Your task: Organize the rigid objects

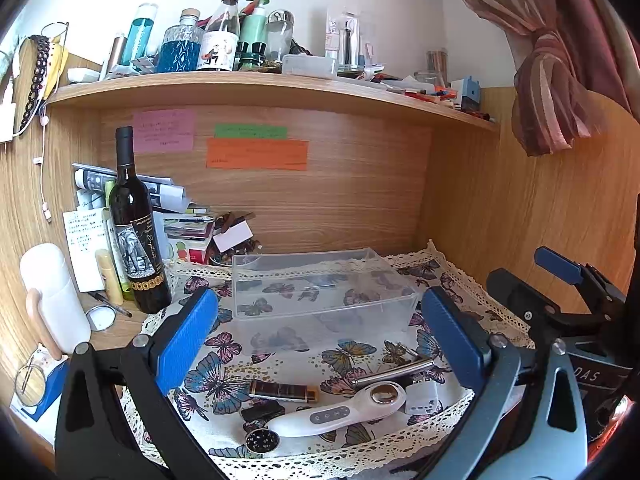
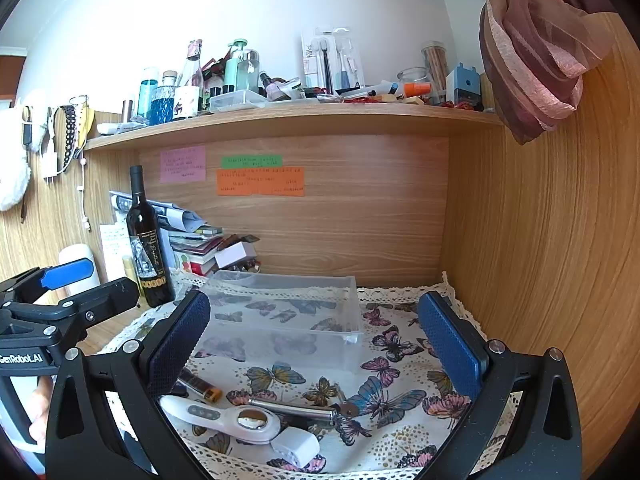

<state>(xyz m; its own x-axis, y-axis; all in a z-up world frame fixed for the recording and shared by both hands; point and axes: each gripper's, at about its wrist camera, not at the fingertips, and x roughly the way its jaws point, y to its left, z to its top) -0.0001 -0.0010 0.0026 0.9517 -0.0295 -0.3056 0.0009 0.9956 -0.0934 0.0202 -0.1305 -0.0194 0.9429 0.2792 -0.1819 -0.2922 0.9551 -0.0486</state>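
Observation:
A clear plastic box [image 1: 320, 292] stands empty on a butterfly-print cloth [image 1: 224, 360]; it also shows in the right wrist view [image 2: 288, 312]. In front of it lie a white handheld device [image 1: 340, 410] [image 2: 224, 420], a dark lighter [image 1: 282, 391] [image 2: 200, 386], a metal tube [image 1: 394, 372] [image 2: 292, 405], a small white case [image 1: 422, 398] [image 2: 298, 446] and a round black grinder [image 1: 262, 440]. My left gripper [image 1: 320, 340] is open above these items. My right gripper [image 2: 316, 348] is open above them, to the right of the left one.
A dark wine bottle [image 1: 138, 236] [image 2: 148, 248], stacked papers and books [image 1: 180, 224] and a white bottle [image 1: 56, 296] stand at the left. A wooden shelf [image 1: 260, 84] with several bottles runs overhead. Wooden walls close in the back and the right side [image 2: 540, 260].

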